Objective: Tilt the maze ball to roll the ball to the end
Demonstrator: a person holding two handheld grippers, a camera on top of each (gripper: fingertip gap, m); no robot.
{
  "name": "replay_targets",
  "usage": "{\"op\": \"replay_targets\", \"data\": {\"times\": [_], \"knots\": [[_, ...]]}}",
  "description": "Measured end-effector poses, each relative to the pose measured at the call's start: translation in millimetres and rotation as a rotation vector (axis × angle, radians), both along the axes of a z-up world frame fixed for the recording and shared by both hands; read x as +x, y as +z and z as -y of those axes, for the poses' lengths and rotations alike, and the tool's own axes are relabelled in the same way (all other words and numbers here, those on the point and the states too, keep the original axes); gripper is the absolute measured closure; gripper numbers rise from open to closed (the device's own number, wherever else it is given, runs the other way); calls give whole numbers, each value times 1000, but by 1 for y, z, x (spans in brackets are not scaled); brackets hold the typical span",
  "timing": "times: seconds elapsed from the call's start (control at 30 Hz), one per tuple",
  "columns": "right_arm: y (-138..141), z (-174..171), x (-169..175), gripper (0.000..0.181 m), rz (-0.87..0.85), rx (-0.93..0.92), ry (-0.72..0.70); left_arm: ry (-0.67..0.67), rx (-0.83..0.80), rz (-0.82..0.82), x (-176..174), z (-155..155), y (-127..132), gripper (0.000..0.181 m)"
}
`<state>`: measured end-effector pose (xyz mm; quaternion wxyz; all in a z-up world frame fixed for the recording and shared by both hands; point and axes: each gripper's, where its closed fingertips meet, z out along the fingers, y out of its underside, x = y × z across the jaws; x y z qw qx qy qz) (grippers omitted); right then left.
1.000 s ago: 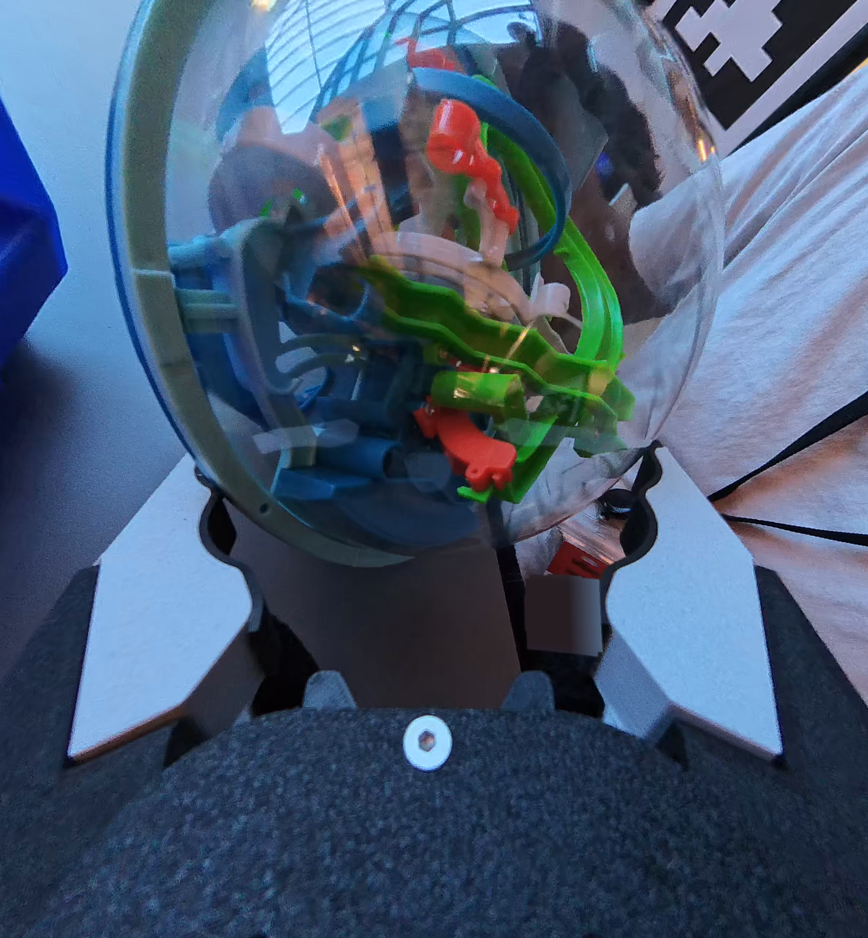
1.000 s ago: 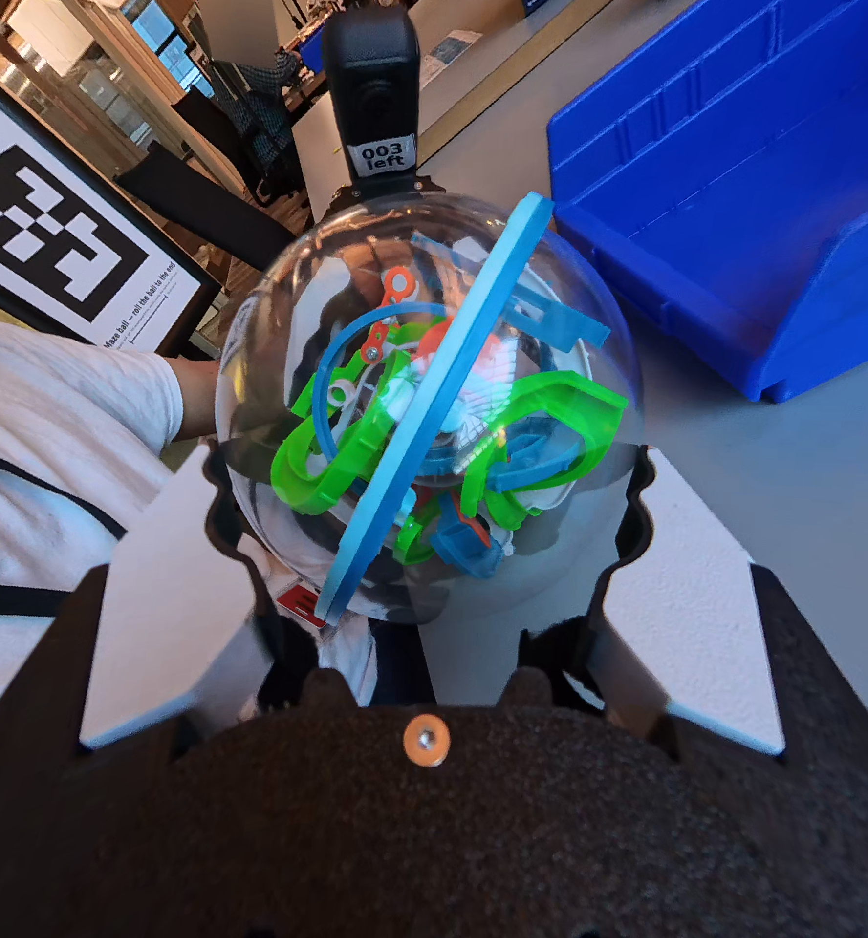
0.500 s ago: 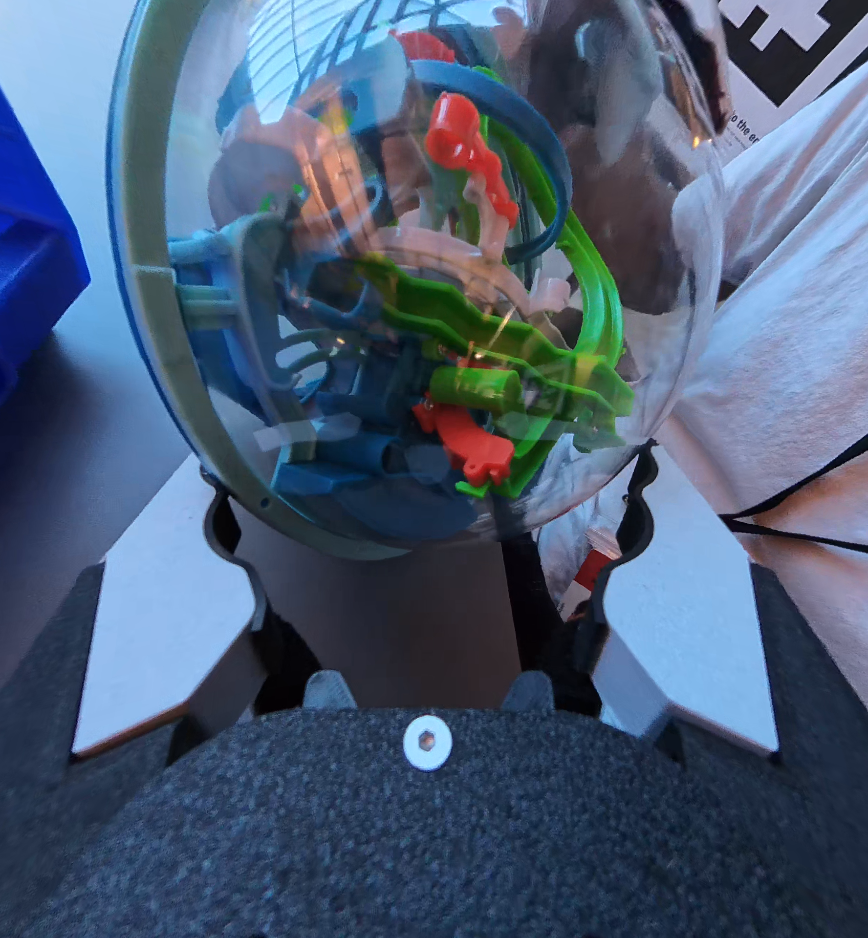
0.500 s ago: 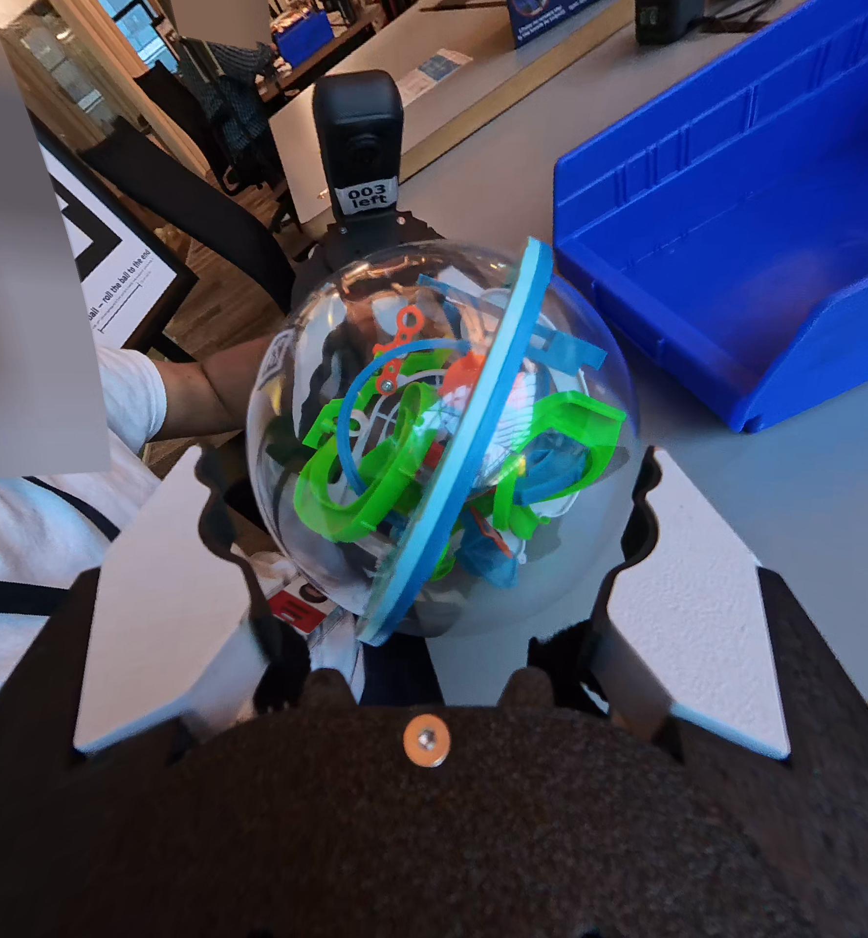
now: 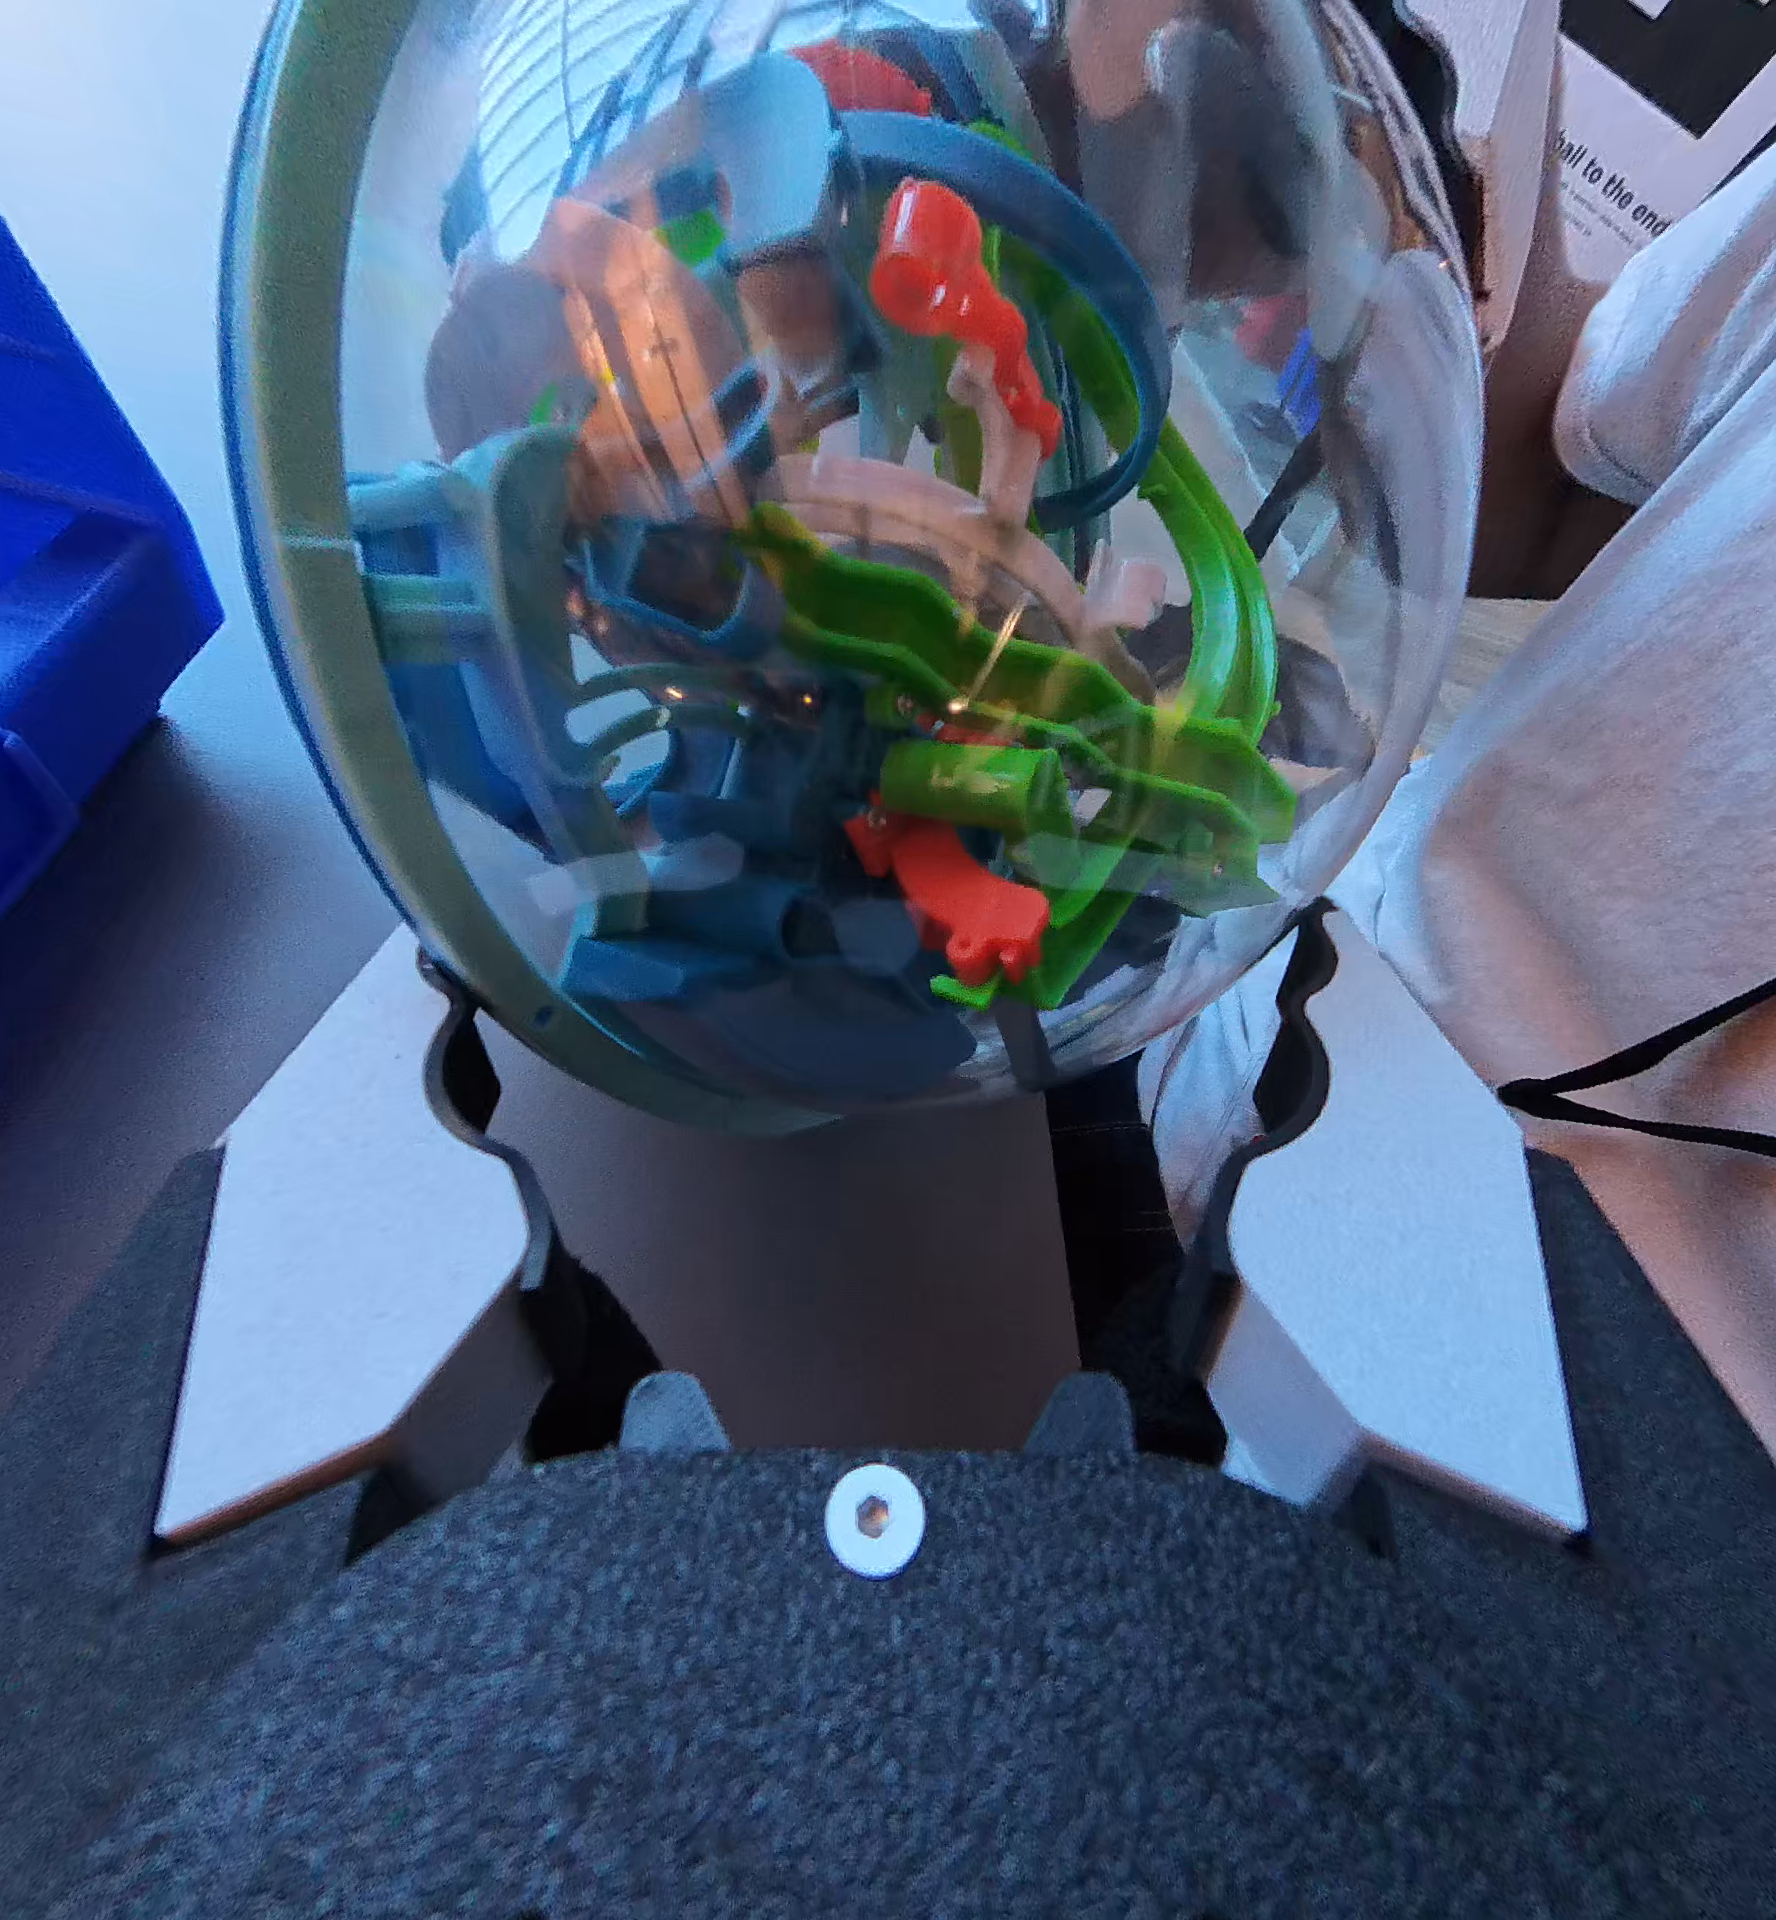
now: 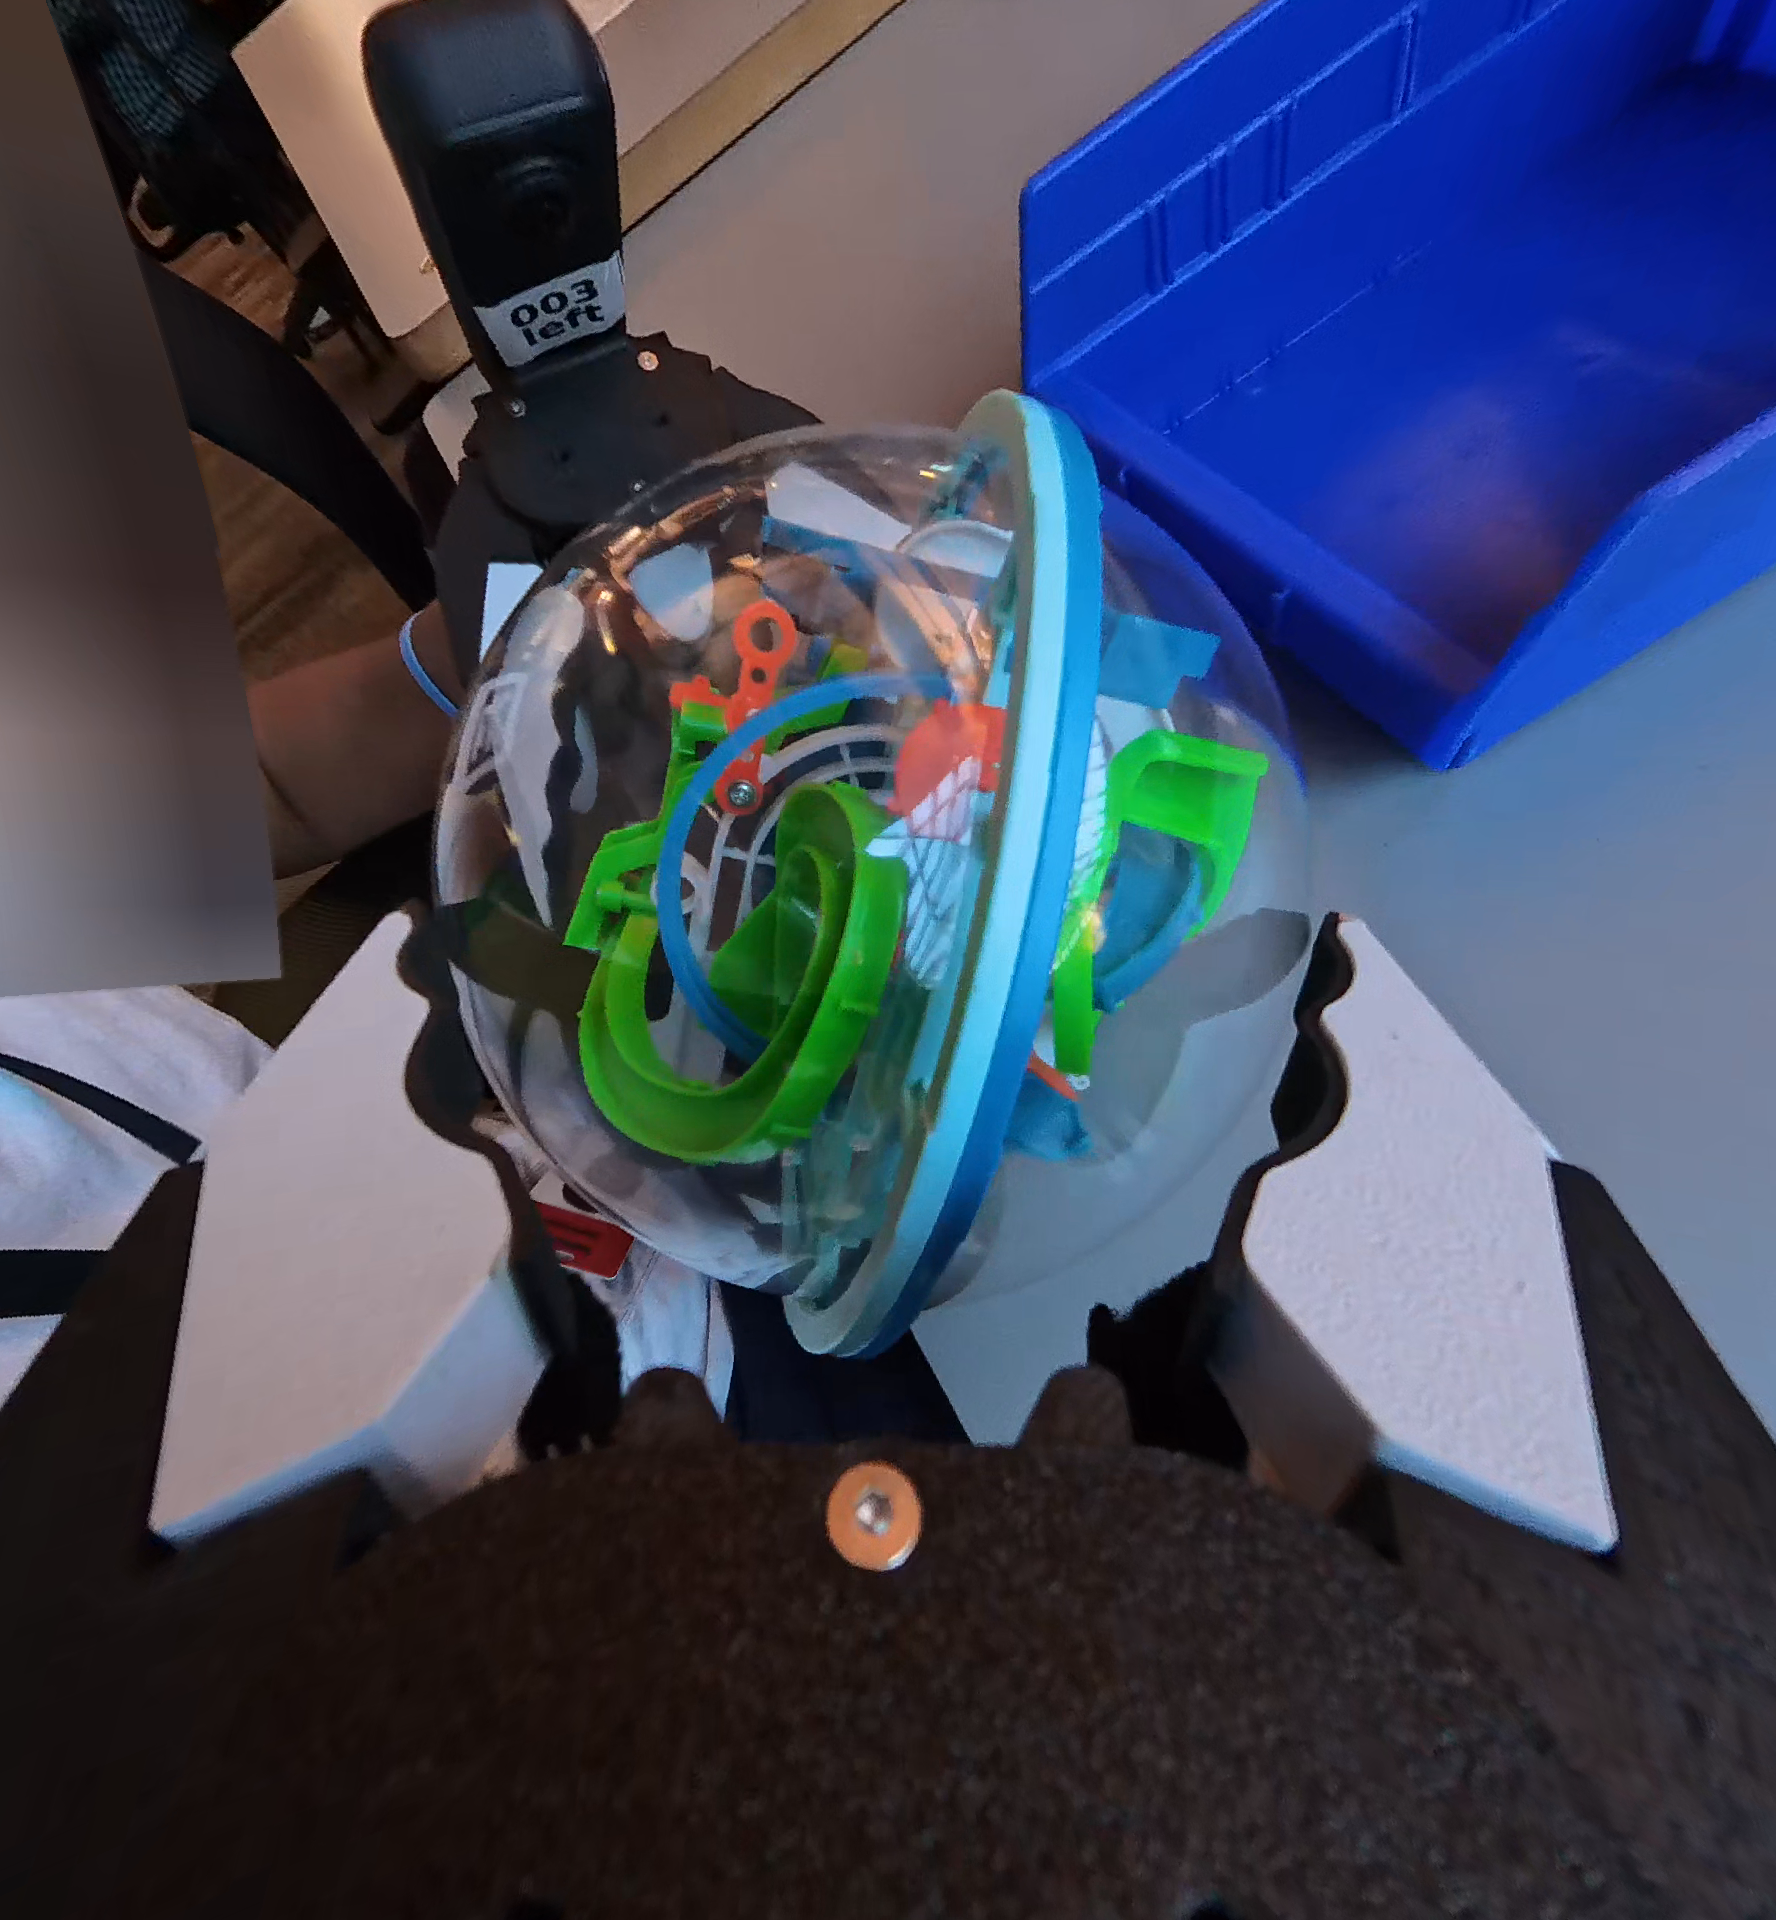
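Clear plastic maze ball (image 6: 863,883) sits mid-frame, pinched between both spread tools, left tool (image 5: 873,997) and right tool (image 6: 868,1039). Its smooth curved shell could slip free during tilting, likely dropping onto the bench (image 6: 1590,883).

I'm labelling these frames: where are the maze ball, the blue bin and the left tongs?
maze ball (image 6: 863,935), right wrist view, on its clear shell.
blue bin (image 6: 1486,364), right wrist view, on its inner floor.
left tongs (image 5: 879,1049), left wrist view, midway between the fingertips.

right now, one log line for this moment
clear plastic maze ball | left gripper: holding | right gripper: holding | small ball: unseen
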<state>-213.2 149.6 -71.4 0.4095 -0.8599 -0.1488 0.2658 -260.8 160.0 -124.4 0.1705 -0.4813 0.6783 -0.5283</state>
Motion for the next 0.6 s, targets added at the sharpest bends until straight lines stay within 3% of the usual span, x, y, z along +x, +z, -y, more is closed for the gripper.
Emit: {"op": "replay_targets", "data": {"times": [0.37, 0.6], "knots": [[-2, 3, -1, 28, 28, -23, 19, -9, -42, 21, 1, 3, 0, 32], [-1, 4, -3, 28, 37, 22, 47, -65, -91, -37, 3, 11, -7, 23]]}}
